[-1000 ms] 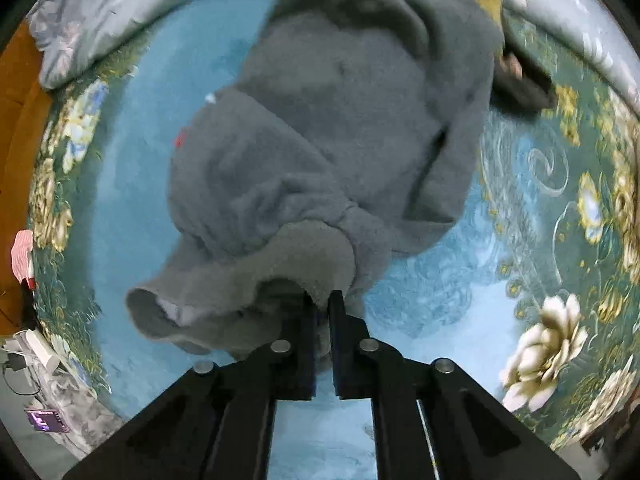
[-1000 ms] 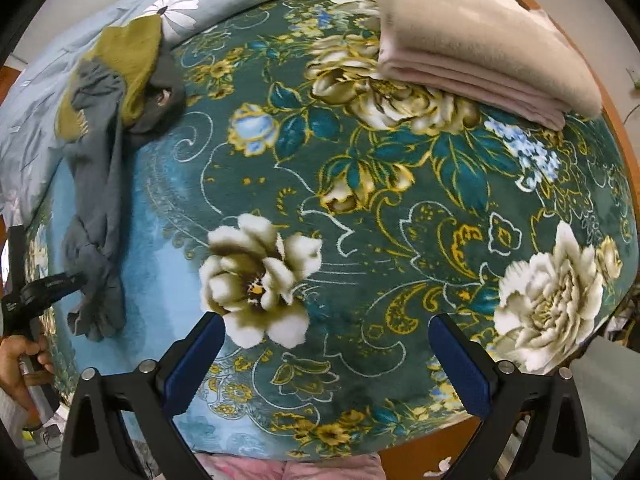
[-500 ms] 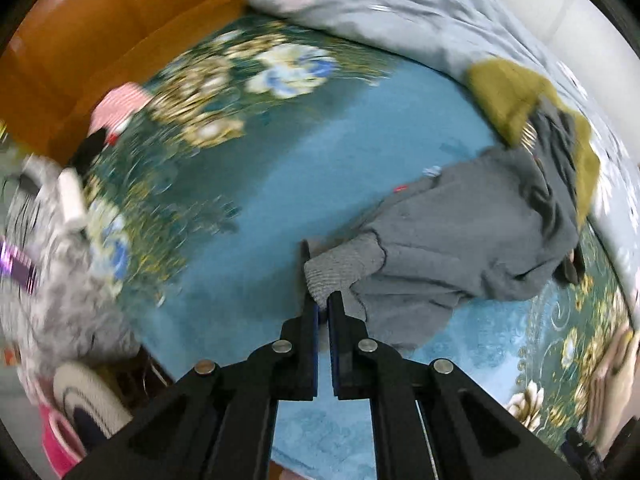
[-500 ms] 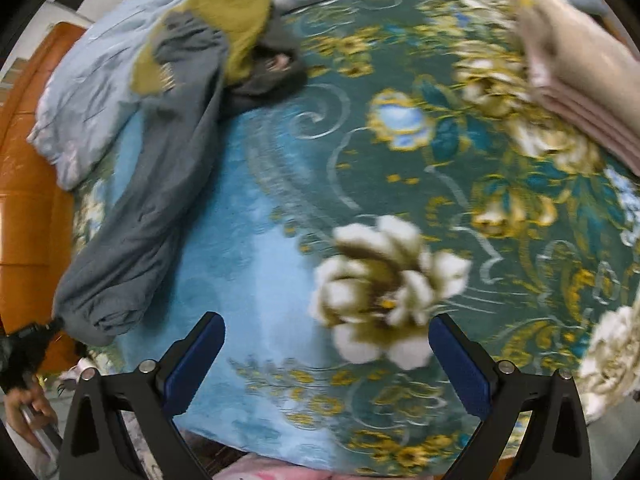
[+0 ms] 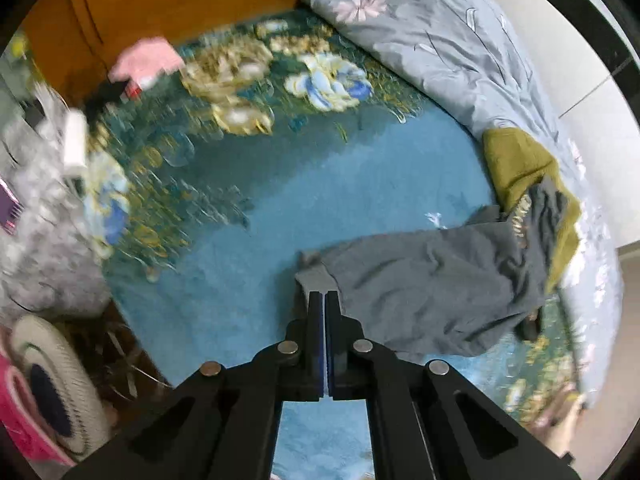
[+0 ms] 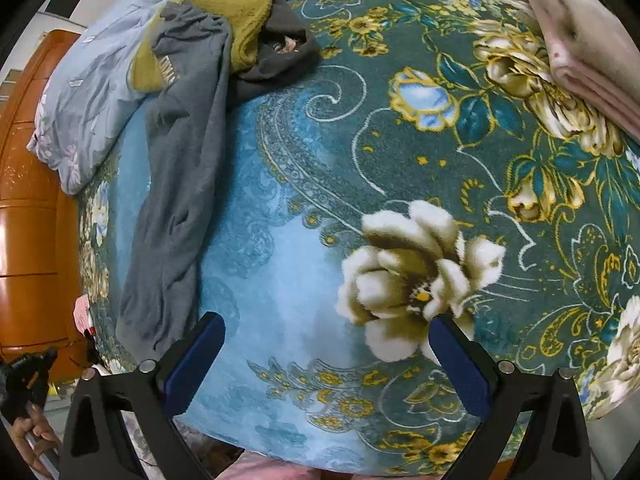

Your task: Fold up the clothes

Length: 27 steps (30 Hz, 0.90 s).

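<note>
A grey sweatshirt (image 5: 432, 292) lies stretched out long on the blue middle of the floral blanket (image 5: 320, 184). Its far end rests on an olive garment (image 5: 520, 164). My left gripper (image 5: 324, 296) is shut on the sweatshirt's ribbed cuff (image 5: 314, 280), which sticks out past the fingertips. In the right wrist view the sweatshirt (image 6: 180, 184) runs down the left side, and the olive garment (image 6: 236, 4) and a dark garment (image 6: 280, 52) lie at its top. My right gripper (image 6: 326, 320) hangs open above the blanket near a white flower, with nothing between its fingers.
A light blue duvet (image 5: 440, 40) lies bunched along the far edge. A wooden bed frame (image 6: 28, 220) borders the left. Folded pink and beige blankets (image 6: 584, 40) sit at the upper right. A hand (image 6: 28, 432) with the left gripper shows at the lower left. Clutter lies beside the bed (image 5: 48, 184).
My left gripper has drawn the cuff away from the clothes pile, so the bunched sweatshirt is now stretched long. The right gripper has swung left toward the sweatshirt and stays open.
</note>
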Each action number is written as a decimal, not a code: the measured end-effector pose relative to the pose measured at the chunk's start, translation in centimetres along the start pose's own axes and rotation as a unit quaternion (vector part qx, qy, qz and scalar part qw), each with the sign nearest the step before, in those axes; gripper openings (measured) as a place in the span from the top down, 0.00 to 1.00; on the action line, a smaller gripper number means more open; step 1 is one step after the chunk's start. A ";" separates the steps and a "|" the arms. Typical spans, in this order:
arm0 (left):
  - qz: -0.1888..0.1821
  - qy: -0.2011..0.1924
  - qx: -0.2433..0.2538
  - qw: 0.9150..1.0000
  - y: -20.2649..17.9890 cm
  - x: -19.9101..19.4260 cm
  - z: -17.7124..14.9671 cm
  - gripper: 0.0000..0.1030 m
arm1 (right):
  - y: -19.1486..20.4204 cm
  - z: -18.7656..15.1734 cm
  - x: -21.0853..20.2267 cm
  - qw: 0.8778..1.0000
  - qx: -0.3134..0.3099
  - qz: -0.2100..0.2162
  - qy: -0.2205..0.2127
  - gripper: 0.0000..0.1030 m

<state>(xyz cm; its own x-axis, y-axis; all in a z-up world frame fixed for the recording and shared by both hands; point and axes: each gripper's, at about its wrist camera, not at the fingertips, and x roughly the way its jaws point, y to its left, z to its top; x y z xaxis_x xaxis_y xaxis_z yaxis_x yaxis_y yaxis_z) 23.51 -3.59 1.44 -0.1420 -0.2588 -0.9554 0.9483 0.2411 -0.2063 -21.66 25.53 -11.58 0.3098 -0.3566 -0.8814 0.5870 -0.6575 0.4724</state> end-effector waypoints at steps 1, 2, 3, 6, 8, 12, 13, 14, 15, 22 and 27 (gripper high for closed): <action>-0.015 0.013 -0.009 1.000 0.5 0.7 0.4 1.00 | 0.6 0.1 0.1 1.000 0.005 -0.001 -0.002 0.00; -0.027 0.029 -0.018 0.999 0.9 1.7 0.7 1.00 | 1.2 0.1 0.2 1.000 0.009 -0.002 -0.003 0.00; -0.038 0.045 -0.028 0.998 1.4 2.7 1.0 0.99 | 1.9 0.1 0.3 1.000 0.013 -0.004 -0.004 0.00; -0.066 0.094 -0.054 0.992 2.4 6.1 1.8 0.77 | 4.3 -0.1 0.6 1.000 0.022 -0.015 -0.009 0.00; -0.083 0.134 -0.078 0.984 3.4 8.9 2.4 0.55 | 6.0 -0.7 0.9 0.999 0.030 -0.027 -0.011 0.00; -0.095 0.183 -0.139 0.969 5.3 13.5 3.0 0.46 | 9.1 -2.2 1.6 0.998 0.038 -0.044 -0.006 0.00; -0.094 0.197 -0.155 0.963 5.8 14.8 3.1 0.46 | 9.7 -2.5 1.7 0.998 0.040 -0.049 -0.006 0.00; -0.094 0.212 -0.170 0.958 6.2 16.1 3.2 0.46 | 10.2 -2.8 1.7 0.998 0.042 -0.055 -0.006 0.00; -0.097 0.223 -0.183 0.953 6.5 17.0 3.4 0.46 | 10.8 -3.2 1.8 0.997 0.045 -0.060 -0.006 0.00; -0.161 0.274 -0.265 0.910 5.8 21.4 3.3 0.47 | 12.2 -3.5 1.5 0.994 0.060 -0.096 -0.001 0.00; -0.159 0.250 -0.202 0.934 3.6 21.1 4.6 0.95 | 13.4 -1.4 1.8 0.993 0.037 -0.114 0.006 0.00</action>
<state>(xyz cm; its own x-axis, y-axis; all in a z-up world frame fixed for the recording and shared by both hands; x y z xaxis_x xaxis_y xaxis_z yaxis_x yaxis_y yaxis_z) 25.21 -12.51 -18.45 -0.6079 0.0671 -0.7912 0.6660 0.5857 -0.4620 -12.16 17.03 -6.88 0.1838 -0.1846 -0.9655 0.5865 -0.7676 0.2584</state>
